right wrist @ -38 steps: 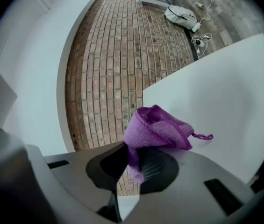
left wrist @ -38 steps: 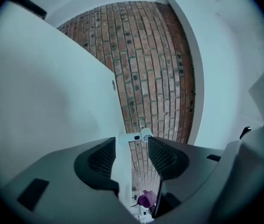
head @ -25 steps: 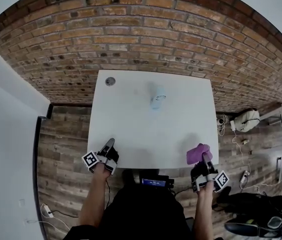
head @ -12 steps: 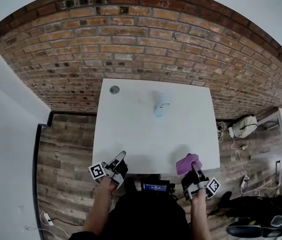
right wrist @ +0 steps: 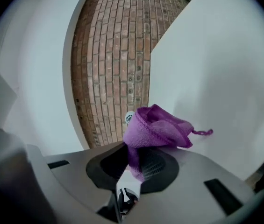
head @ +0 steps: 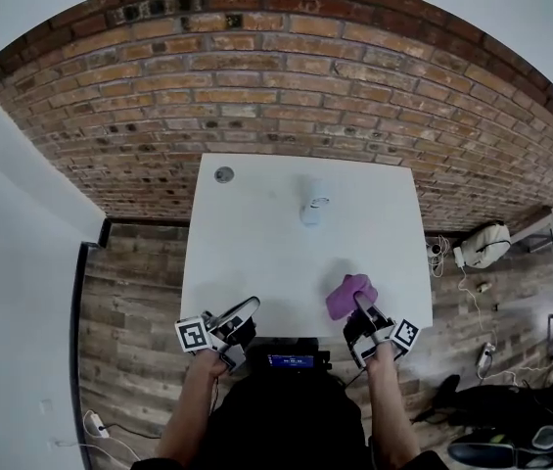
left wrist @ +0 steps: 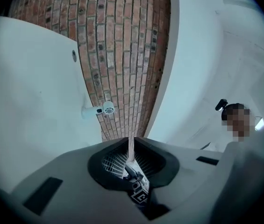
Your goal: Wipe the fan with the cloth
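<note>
Both grippers have drawn inward along the near edge of the table [head: 256,253] over the past second, the right one carrying the cloth [head: 350,295] in over the tabletop. From the right gripper view I catch only a sliver of the fan [right wrist: 129,117] behind the purple cloth [right wrist: 157,127]; overhead the fan [head: 313,207] is small and soft, standing mid-table, well apart from both tools. The right gripper [head: 359,307] points level toward it, clamped on the cloth. The left gripper [head: 241,312] is tipped slightly upward and rolled, its jaws just opening to a thin slit with nothing inside.
</note>
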The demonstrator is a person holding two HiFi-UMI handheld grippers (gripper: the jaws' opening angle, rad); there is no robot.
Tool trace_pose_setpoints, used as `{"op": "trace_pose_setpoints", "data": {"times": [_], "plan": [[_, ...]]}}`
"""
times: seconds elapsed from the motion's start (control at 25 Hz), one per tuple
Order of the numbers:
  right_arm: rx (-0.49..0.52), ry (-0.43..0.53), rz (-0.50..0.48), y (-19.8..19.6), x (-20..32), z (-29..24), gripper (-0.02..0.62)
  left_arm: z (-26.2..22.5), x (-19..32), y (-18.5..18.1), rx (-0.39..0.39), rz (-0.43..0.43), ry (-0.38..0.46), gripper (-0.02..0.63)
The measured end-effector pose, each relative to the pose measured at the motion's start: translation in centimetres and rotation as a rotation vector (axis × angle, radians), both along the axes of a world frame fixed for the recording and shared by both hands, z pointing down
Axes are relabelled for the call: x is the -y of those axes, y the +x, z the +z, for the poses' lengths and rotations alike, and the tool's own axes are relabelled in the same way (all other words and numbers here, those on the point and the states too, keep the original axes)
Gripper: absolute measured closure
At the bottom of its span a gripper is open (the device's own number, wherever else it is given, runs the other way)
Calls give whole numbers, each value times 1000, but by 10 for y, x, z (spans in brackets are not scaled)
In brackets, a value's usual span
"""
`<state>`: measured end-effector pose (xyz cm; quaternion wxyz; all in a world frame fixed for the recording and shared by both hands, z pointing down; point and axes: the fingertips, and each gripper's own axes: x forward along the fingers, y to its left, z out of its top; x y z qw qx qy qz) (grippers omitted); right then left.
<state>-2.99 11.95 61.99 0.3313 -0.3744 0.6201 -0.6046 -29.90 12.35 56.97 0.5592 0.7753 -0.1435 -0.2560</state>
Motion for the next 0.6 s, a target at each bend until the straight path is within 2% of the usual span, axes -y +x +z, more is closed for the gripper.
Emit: {"op": "trace_pose_setpoints", "data": {"times": [0.28,0.6], "plan": [[34,138,-83,-27,-6,-48,548,-10,4,10,39,19,-1,580],[-3,173,-56,9,-7,-49,548,-3,18,44,86,59,-41,580]]}}
